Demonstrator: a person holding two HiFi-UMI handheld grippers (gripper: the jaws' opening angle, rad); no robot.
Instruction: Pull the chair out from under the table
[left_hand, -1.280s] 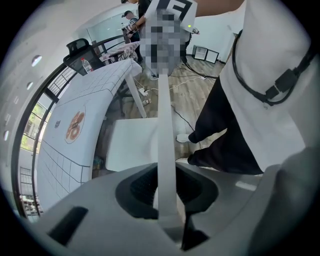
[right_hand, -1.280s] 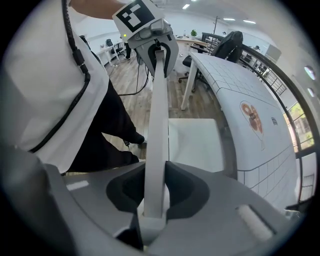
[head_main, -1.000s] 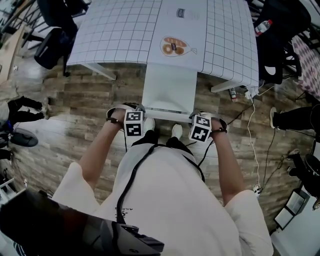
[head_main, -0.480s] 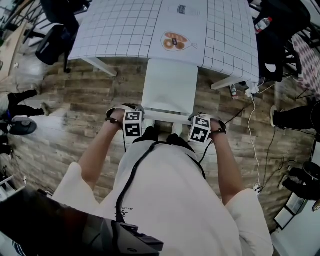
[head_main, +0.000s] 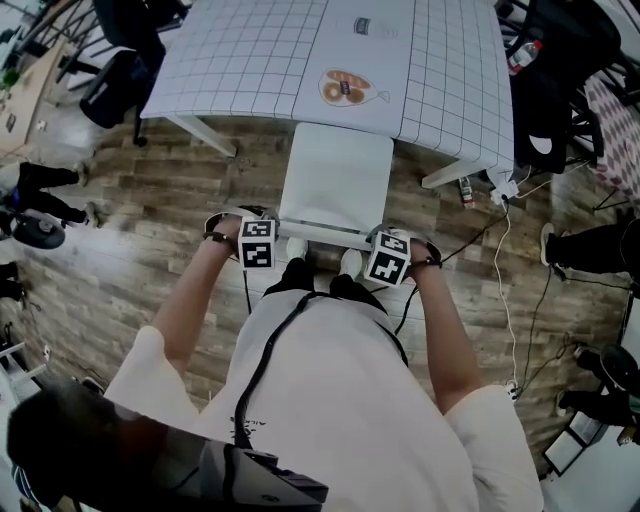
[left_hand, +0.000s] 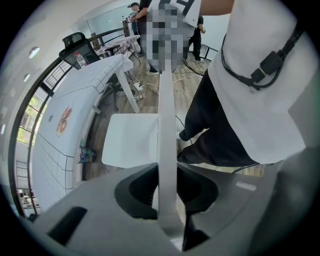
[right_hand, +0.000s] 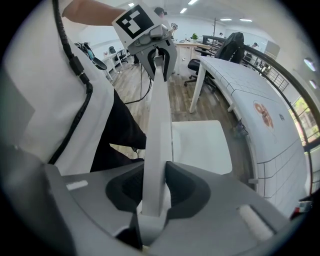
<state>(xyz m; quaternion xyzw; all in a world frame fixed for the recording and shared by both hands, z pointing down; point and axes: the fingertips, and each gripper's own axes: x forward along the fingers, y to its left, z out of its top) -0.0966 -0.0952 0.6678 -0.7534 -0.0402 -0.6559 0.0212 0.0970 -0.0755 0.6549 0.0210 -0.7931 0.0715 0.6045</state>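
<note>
A white chair stands in front of the gridded white table (head_main: 250, 60), its seat (head_main: 335, 175) almost wholly out from under the table's edge. Both grippers clamp the top rail of the chair's backrest (head_main: 320, 232). My left gripper (head_main: 257, 242) is shut on the rail's left end and points straight down. My right gripper (head_main: 388, 258) is shut on the right end. In the left gripper view the backrest (left_hand: 167, 145) runs up between the pressed jaws of the left gripper (left_hand: 167, 200). The right gripper view shows the same: backrest (right_hand: 157, 145) pinched by the right gripper (right_hand: 154, 192).
My shoes (head_main: 318, 258) stand just behind the backrest. The table's legs (head_main: 205, 135) flank the chair. Black office chairs (head_main: 110, 80) stand at upper left. Cables and a power strip (head_main: 500, 190) lie on the wooden floor at right. Other people's legs (head_main: 40, 190) show at far left.
The chair has slid a little further out from the table, so more of the seat shows. Both grippers came back with it, still clamped on the backrest.
</note>
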